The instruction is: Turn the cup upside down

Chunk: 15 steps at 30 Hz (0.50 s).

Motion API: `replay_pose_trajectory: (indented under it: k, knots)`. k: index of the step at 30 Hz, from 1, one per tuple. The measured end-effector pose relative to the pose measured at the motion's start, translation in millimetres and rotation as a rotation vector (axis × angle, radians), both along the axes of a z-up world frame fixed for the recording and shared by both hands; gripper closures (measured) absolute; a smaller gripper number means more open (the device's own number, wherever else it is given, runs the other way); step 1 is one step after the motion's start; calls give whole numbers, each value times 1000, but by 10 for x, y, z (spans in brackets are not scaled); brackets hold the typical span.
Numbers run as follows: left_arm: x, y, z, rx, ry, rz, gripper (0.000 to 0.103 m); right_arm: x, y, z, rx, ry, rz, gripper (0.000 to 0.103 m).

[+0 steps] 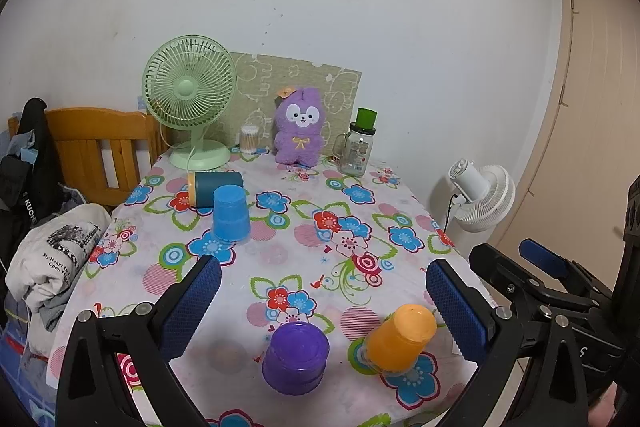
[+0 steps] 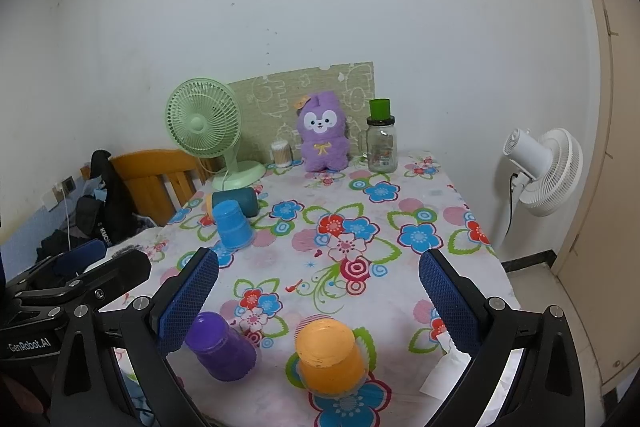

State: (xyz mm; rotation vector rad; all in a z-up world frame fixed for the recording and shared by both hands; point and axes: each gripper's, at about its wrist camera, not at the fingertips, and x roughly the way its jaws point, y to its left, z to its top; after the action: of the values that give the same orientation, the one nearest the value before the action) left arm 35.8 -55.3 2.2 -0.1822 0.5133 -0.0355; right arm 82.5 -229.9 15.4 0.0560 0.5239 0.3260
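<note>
Closest to the lens are the blue-padded fingers of both grippers, and both pairs are spread wide with nothing between them. Left gripper [image 1: 324, 303] hovers over the near edge of the flower-print tabletop [image 1: 320, 203], right gripper [image 2: 320, 299] sits just beside it on the right.

Right under them: a purple plastic cup [image 1: 295, 357] and an orange plastic cup [image 1: 400, 337], both mouth-down, near each other but not touching. Further back on the left a blue plastic cup [image 1: 231, 213] is also upside down, and just behind it a dark teal cylinder with a yellowish end [image 1: 216, 189] lies on its side. Honestly, all three cups look flipped already, so my guess is the job's basically done or nearly so.

What could go wrong from here: the orange cup sits close to the near edge, right between the right gripper's fingers in its own view, so a sloppy move could clip it and knock it over or off the tabletop. Same for the purple one with the left gripper. Light plastic, tips easy. The two grippers are also close enough to bump each other.
</note>
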Motion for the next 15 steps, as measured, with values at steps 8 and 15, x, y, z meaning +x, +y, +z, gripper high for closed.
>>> replay_pose_trajectory:
  k: [8,15]
  knots:
    - [3,7,0,0,0,0,0,-6,8,-2,-1,-1,0,2]
    - [-12,19,13,2,-13,2,0,-2,33,33,1,0,6,2]
